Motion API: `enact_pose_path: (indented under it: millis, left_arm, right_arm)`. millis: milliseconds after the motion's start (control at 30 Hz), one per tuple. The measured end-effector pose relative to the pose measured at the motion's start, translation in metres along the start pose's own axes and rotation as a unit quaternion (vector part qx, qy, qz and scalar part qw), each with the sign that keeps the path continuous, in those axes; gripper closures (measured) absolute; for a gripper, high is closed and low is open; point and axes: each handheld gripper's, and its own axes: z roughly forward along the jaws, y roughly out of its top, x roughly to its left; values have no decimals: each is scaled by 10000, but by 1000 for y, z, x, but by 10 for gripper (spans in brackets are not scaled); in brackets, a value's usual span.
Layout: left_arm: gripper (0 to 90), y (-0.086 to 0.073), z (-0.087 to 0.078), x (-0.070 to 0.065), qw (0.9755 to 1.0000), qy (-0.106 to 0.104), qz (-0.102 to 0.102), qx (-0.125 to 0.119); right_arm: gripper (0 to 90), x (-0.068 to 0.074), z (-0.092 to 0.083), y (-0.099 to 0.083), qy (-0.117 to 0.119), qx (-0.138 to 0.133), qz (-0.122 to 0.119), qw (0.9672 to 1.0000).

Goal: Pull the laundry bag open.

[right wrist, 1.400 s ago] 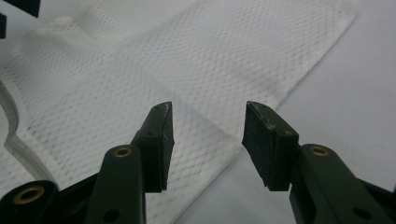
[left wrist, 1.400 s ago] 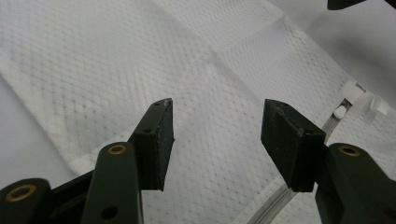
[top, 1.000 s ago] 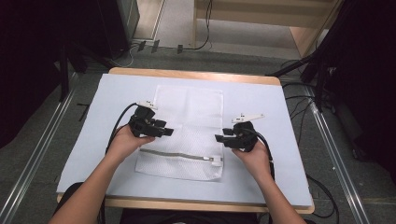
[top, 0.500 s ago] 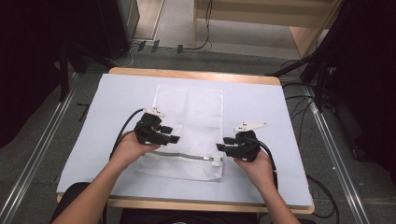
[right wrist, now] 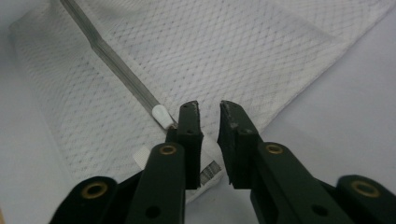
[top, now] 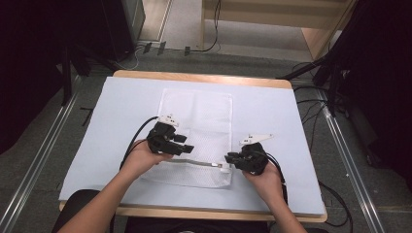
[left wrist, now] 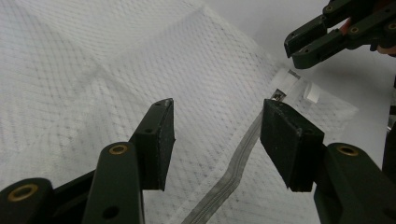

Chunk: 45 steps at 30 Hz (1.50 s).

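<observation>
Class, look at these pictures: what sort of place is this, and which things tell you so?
Probably a lab or recording workshop, not a home: a padded table between metal rails, loose cables on the floor, and a mesh bag laid out for gripper work.

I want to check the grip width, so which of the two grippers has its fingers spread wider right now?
The left gripper: its fingers stand wide apart over the mesh bag and its zipper. The right gripper fingers have just been closing to a narrow gap by the white zipper pull.
</observation>
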Motion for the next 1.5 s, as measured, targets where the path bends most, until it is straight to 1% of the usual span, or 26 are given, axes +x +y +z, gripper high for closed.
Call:
enact_pose_path:
  millis: [100,167,233,300,367,467,500,600,733,900,933,967,1000,1100,1133,1200,1233,1267,1300,1333,1433,1500]
  left_arm:
    - [458,1,4,-3,10000,-55,-32,-22]
    - [459,1,7,-5,9999,-102,-10,12]
    - [460,2,11,-7,9999,-104,51,67]
    - [464,3,14,-8,9999,-138,60,78]
    - [467,4,17,-10,9998,-168,74,79]
    - [469,5,21,-13,9997,-191,106,145]
    - [470,5,23,-13,9995,-206,140,177]
    - [473,6,26,-16,9994,-257,158,196]
    - [483,6,31,-20,9991,-282,205,224]
    - [498,6,38,-26,9989,-286,260,275]
    - [511,6,39,-27,9987,-301,273,317]
    - [521,5,42,-28,9986,-315,278,310]
    - [528,5,43,-30,9984,-296,326,357]
    - [591,5,51,-33,9979,-371,288,438]
    - [625,5,53,-33,9978,-402,277,458]
    - [657,6,58,-35,9975,-437,236,493]
    - [684,6,59,-35,9973,-455,260,514]
    - [707,6,61,-36,9972,-506,204,513]
    - [724,6,63,-37,9970,-511,197,540]
    - [758,6,65,-37,9967,-563,171,552]
    - [788,5,71,-39,9962,-583,132,637]
    - [791,5,74,-40,9959,-544,132,710]
  right_arm:
    - [864,0,2,-2,30,84,-50,9999]
    - [877,1,4,-3,37,157,-37,9999]
    - [885,1,6,-4,14,206,-61,9998]
    - [896,1,8,-5,35,267,-59,9996]
    - [900,3,10,-6,49,319,-111,9994]
    - [900,4,13,-8,30,378,-180,9991]
    - [900,5,13,-8,30,415,-159,9990]
    - [900,5,14,-10,18,409,-180,9990]
    - [900,4,15,-11,41,369,-271,9989]
    - [900,4,15,-12,70,353,-288,9989]
    - [900,4,15,-12,72,353,-294,9989]
    - [900,4,15,-12,74,355,-297,9989]
    - [900,4,15,-12,76,355,-296,9989]
    - [900,4,15,-12,73,347,-300,9989]
    - [900,4,15,-13,67,343,-302,9989]
    - [900,4,15,-13,67,345,-301,9989]
    - [900,4,15,-13,48,352,-307,9989]
    - [900,4,15,-13,48,353,-315,9989]
    - [900,4,15,-13,46,347,-326,9989]
    - [900,4,15,-13,51,341,-353,9988]
    - [900,5,15,-13,40,333,-369,9988]
    - [900,5,15,-13,48,337,-387,9987]
